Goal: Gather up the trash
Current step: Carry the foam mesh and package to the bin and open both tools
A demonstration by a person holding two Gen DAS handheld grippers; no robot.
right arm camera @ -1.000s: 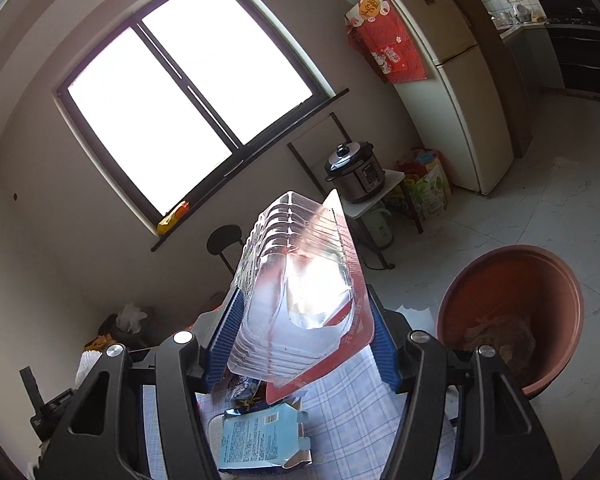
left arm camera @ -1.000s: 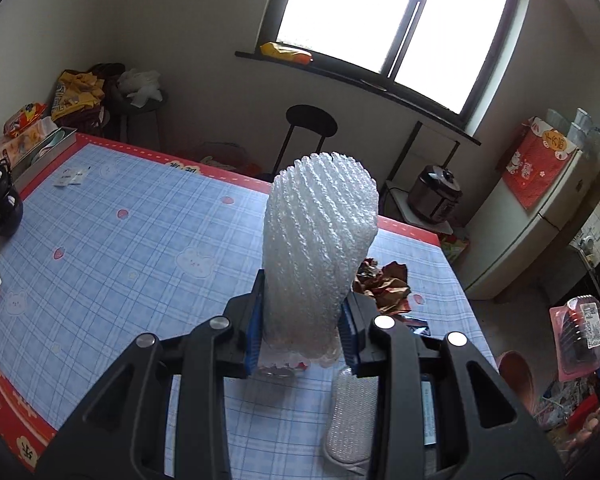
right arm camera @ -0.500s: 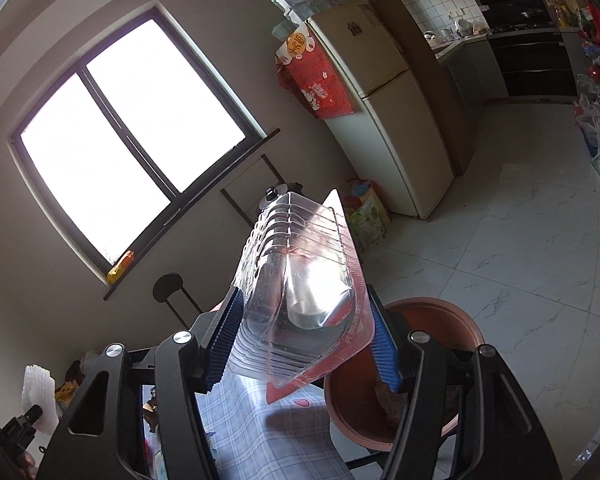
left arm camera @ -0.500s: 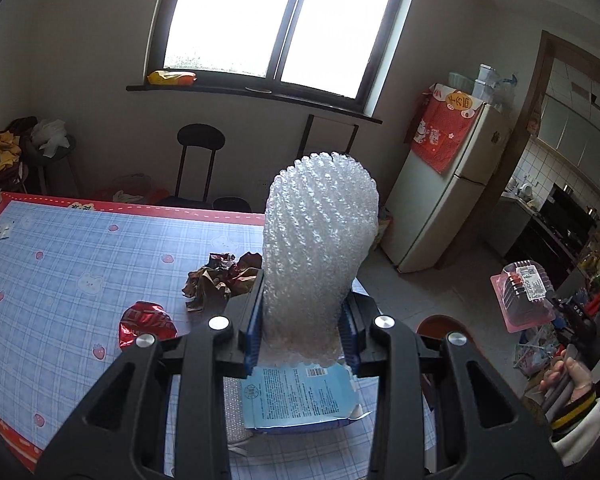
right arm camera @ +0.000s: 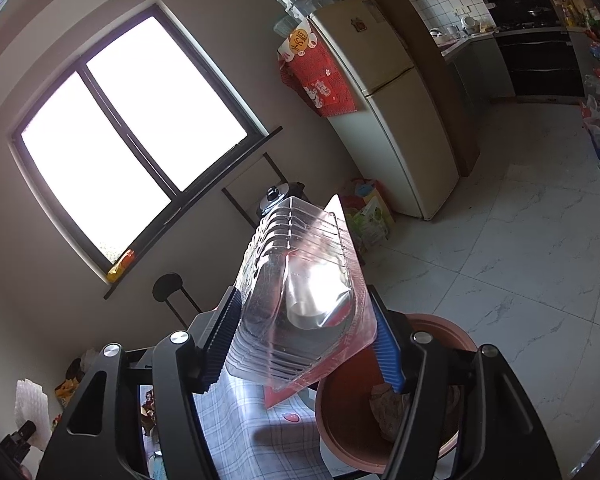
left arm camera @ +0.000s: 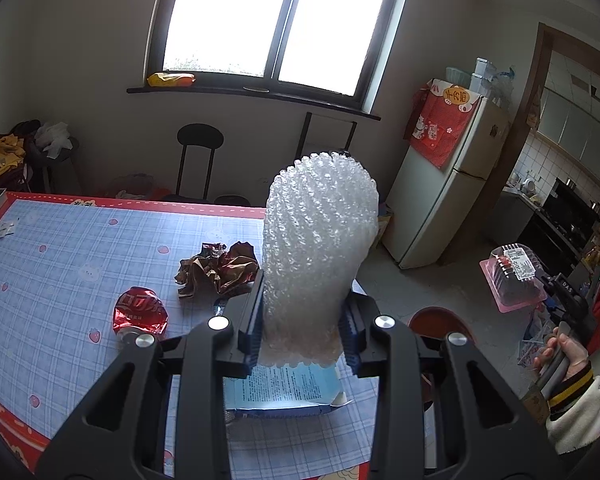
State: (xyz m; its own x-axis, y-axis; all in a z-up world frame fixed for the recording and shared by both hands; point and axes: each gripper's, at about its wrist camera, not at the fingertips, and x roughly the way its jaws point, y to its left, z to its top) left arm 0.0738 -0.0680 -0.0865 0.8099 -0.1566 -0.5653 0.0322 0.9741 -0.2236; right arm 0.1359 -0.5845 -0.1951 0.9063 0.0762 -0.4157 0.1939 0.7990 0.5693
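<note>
Two grippers are up over the table's end, each with a piece of rubbish between its fingers. The left gripper point(left arm camera: 302, 328) clamps the base of a white foam net sleeve point(left arm camera: 320, 256), which stands upright from the pads and rises above them. Below it on the blue checked table point(left arm camera: 60, 248) lie a flat light-blue packet point(left arm camera: 284, 392) just under the fingers, a crushed red can point(left arm camera: 141, 314) to the left, and a crumpled brown-and-red wrapper point(left arm camera: 220, 268) just beyond the can. Past the table's end a reddish-brown basin point(left arm camera: 440, 318) stands on the floor.

The right gripper point(right arm camera: 300, 338) carries a clear plastic clamshell tray point(right arm camera: 300, 300) with a pink backing, tilted with its far end up. Its jaws are opening at this moment; the tray is between them, its edges resting against both blue pads. Directly below and to the right sits the reddish-brown basin point(right arm camera: 340, 420), with some crumpled brown rubbish already inside. A corner of the checked table shows under the tray.

In the left wrist view the same tray point(left arm camera: 514, 276) appears at far right, above a hand point(left arm camera: 560, 356) in a cream sleeve with a striped cuff. A fridge point(right arm camera: 396, 120) with a red cloth stands against the wall, beside a window point(right arm camera: 128, 128).
</note>
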